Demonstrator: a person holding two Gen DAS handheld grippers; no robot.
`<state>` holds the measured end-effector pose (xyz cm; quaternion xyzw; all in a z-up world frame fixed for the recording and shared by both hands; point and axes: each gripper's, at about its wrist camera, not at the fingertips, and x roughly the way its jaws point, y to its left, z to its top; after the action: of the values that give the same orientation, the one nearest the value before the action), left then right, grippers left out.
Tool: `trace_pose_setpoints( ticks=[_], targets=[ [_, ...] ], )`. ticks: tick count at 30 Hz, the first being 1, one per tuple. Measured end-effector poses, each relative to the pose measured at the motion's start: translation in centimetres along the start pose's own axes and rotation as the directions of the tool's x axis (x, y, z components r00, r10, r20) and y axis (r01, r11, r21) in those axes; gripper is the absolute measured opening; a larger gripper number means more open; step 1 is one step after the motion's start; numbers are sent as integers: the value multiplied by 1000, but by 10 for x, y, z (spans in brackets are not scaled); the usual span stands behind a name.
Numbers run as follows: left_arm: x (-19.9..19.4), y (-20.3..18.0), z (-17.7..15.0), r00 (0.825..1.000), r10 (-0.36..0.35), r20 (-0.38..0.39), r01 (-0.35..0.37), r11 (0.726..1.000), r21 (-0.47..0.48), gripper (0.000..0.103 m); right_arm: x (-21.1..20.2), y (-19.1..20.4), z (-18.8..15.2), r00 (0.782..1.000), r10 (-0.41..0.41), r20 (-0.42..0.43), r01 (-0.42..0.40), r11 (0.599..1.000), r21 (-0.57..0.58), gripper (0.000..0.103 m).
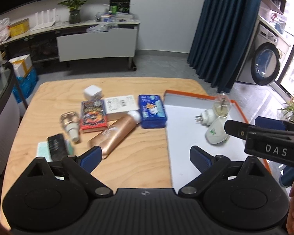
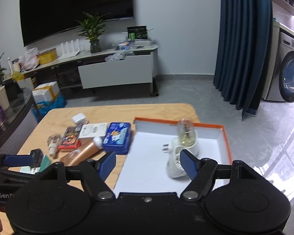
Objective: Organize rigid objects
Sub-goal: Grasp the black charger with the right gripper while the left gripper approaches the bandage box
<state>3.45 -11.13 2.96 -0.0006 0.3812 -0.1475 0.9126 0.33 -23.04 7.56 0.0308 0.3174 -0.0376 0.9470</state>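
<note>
An orange-rimmed white box (image 1: 186, 93) lies on the right half of the wooden table (image 1: 54, 92). Two white plug-in devices lie in it, one (image 1: 215, 135) on its side and one with a glass bottle (image 1: 221, 107). Left of the box lie a blue tin (image 1: 151, 110), a bronze tube (image 1: 115, 135), a red box (image 1: 93, 115), a white flat box (image 1: 120, 104), a clear bottle (image 1: 70, 124) and a black case (image 1: 57, 149). My left gripper (image 1: 146, 154) is open over the table's near edge, empty. My right gripper (image 2: 148, 161) is open above the box (image 2: 223, 137); the near device (image 2: 174, 164) shows just beyond its right finger.
A small white cube (image 1: 92, 92) sits at the back of the pile and a teal packet (image 1: 44, 150) under the black case. A glass counter (image 1: 0, 82) stands left of the table. Beyond are a TV cabinet (image 1: 96, 43), a blue curtain (image 1: 225, 29) and a washing machine (image 1: 264, 64).
</note>
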Motion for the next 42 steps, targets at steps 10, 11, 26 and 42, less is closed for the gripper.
trace_pose_setpoints(
  ticks=[10, 11, 26, 42],
  targets=[
    [-12, 40, -20, 998, 59, -13, -60, 996, -68, 99, 10, 36, -13, 997, 67, -40, -68, 997, -27, 86],
    [-13, 44, -22, 998, 66, -13, -66, 995, -74, 99, 11, 40, -15, 997, 71, -43, -73, 997, -33, 86],
    [-19, 85, -37, 991, 130, -22, -132, 981, -141, 99, 33, 87, -28, 984, 149, -99, -156, 986, -62, 86],
    [-17, 137, -48, 975, 211, -65, -220, 953, -209, 99, 74, 143, -21, 953, 255, -162, -272, 957, -96, 86]
  ],
)
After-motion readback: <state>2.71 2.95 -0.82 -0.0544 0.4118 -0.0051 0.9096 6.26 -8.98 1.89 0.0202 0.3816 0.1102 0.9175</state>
